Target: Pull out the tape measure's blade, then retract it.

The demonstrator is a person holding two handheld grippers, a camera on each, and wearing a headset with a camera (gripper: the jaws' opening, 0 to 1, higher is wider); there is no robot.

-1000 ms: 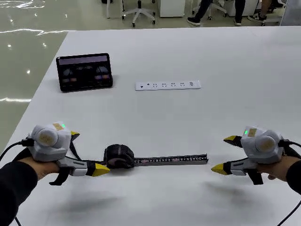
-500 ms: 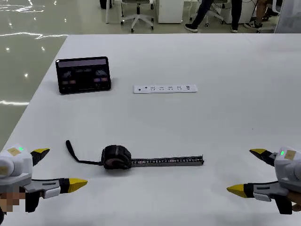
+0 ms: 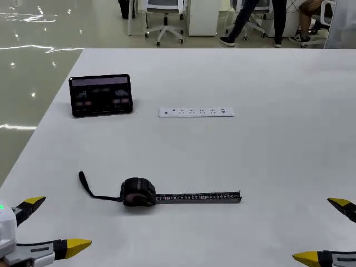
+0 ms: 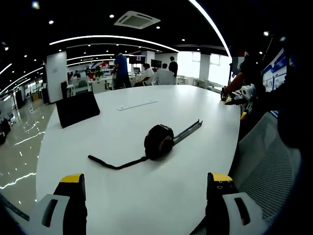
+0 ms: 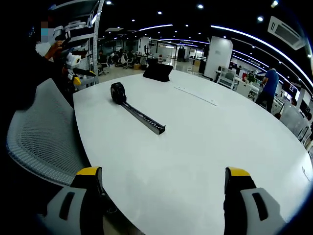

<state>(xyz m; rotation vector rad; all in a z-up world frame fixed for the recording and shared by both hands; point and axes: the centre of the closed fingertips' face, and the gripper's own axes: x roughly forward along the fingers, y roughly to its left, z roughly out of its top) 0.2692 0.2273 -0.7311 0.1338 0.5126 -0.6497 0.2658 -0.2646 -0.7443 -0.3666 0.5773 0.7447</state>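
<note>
1. White and matte, the surface (image 3: 267, 144) takes up most of the head view. A glossy floor (image 3: 33, 55) lies beyond its left edge, and office chairs (image 3: 164, 4) stand past its far edge.
2. Locate the tablet (image 3: 100, 95) at the far left of the surface. It is propped up with its dark screen facing you.
3. Check the left tool (image 3: 58, 222) at the lower left of the head view. Its yellow-tipped jaws stand wide apart and grip nothing.
4. Locate the tape measure (image 3: 138, 192) near the middle, lying on the surface between your two tools and touched by neither. Its black strap (image 3: 89, 186) trails off to the left of the case.
5. Note the blade (image 3: 198, 197). It is pulled out to the right of the case and lies along the surface, with its end hook at the right.
6. Locate the white power strip (image 3: 196, 112) farther back, well apart from the tape measure.
7. Check the right tool (image 3: 320, 230) at the lower right. Its jaws stand wide apart and empty, well apart from the blade's end.
8. Confirm in the right gripper view that the blade's hook end lies nearer that tool, with the case beyond it.
</note>
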